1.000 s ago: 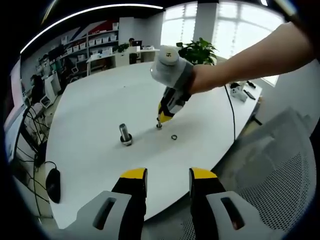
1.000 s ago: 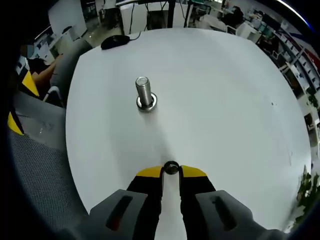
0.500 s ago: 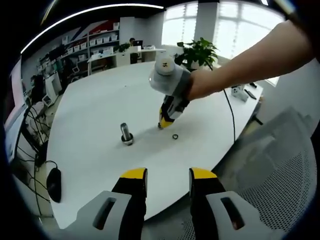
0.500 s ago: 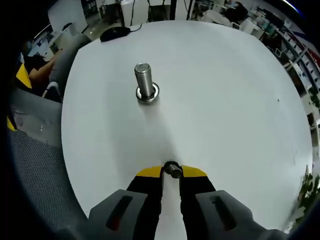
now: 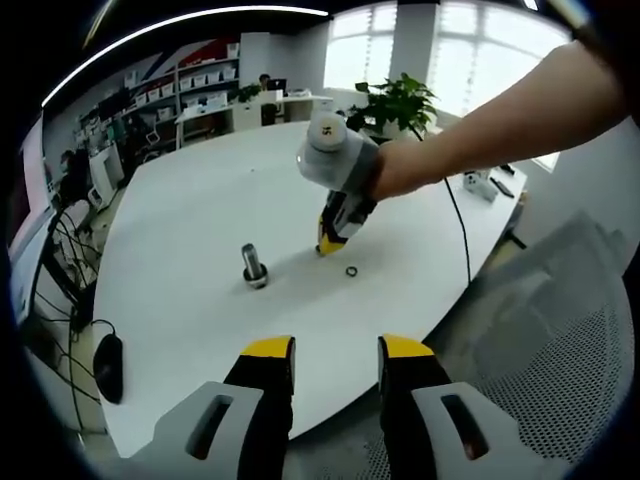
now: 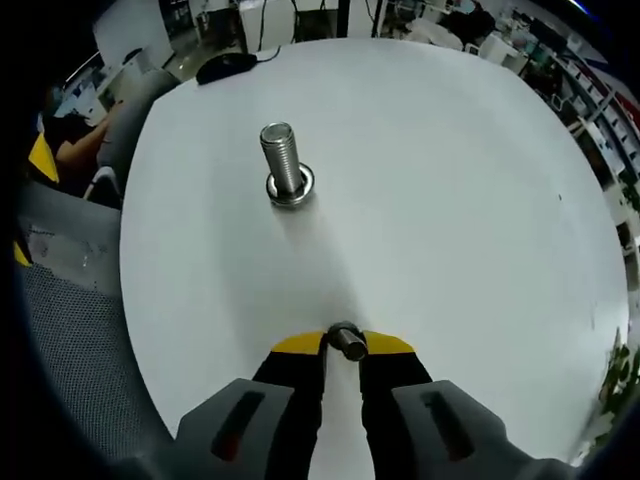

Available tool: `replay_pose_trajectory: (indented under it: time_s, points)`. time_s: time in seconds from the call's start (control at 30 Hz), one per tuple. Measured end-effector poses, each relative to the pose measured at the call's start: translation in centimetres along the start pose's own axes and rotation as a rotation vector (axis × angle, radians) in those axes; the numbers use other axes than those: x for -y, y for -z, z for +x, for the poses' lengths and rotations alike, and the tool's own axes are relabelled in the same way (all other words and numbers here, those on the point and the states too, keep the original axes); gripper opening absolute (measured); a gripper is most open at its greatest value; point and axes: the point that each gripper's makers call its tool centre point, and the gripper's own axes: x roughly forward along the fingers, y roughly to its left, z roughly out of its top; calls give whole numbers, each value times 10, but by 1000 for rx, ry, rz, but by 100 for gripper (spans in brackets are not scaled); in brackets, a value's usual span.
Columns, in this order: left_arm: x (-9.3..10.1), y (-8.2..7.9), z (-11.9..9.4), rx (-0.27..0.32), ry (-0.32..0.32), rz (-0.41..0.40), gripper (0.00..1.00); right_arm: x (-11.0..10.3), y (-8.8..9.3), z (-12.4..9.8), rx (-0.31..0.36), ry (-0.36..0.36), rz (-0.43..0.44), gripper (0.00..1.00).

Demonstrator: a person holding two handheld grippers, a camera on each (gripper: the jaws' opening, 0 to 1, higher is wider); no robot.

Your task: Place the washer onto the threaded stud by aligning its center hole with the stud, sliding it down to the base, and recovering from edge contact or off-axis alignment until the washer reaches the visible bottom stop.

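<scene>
A threaded steel stud (image 6: 283,168) stands upright on a round base flange on the white table (image 6: 450,200); it is also up the table in the left gripper view (image 5: 252,266). My right gripper (image 6: 343,345) is shut on a small metal washer (image 6: 347,340), held above the table short of the stud. In the left gripper view a hand holds that right gripper (image 5: 328,245) tip-down, just right of the stud. A second, dark washer (image 5: 350,271) lies flat on the table near its tips. My left gripper (image 5: 335,362) hangs back over the table's near edge, open and holding nothing.
A black mouse (image 5: 107,368) with its cable lies at the table's left edge, also seen at the far edge (image 6: 228,65). A grey mesh chair (image 5: 560,340) stands at the right. Small devices and a black cable (image 5: 480,183) lie on the table's far right. A plant (image 5: 400,100) stands behind.
My right gripper has lifted a little off the table with the washer and drawn slightly nearer the stud. The left gripper has stayed put.
</scene>
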Motion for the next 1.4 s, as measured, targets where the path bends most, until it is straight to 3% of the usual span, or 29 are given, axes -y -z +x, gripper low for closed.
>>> replay_pose_trajectory:
  time_s: [0.27, 0.67, 1.07, 1.4]
  points:
    - [-1, -1, 0, 2, -3, -1, 31, -3, 1, -5, 27, 1, 23, 16]
    - [-1, -1, 0, 1, -11, 4, 31, -15, 20, -12, 46, -15, 69, 20]
    - [0, 1, 1, -9, -15, 15, 31, -35, 35, -15, 36, -41, 62, 20]
    - [-1, 2, 1, -17, -25, 21, 31, -47, 38, -7, 8, -56, -6, 23]
